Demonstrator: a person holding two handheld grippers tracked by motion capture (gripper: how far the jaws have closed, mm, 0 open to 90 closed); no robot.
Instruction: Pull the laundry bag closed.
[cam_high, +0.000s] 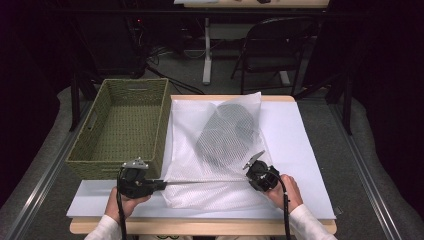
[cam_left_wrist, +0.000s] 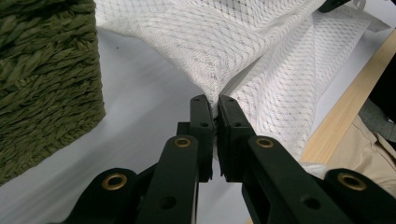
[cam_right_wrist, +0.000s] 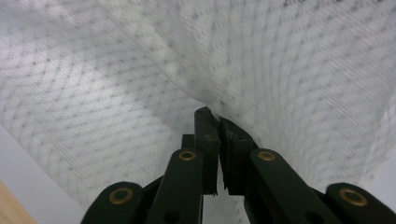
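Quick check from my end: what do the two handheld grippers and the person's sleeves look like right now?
Both the left gripper and the right gripper are black, with paired flat jaws on linkage arms set with brass-coloured pivot rings. Each carries a grey three-cornered plate on top and trails a black cable toward the person. The sleeves are white, long, reaching the wrists.

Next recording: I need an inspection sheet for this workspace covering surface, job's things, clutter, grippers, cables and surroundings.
Surface: white sheet over a wooden table.
Job's things: white mesh bag with a dark item inside, lying flat; its near edge is pulled taut between both grippers.
Clutter: green woven basket at the left, nothing seen inside.
Grippers: left hand-held gripper and right hand-held gripper both shut on the mesh.
Cables: one cable trails from the right gripper.
Surroundings: folding chair, dark floor.
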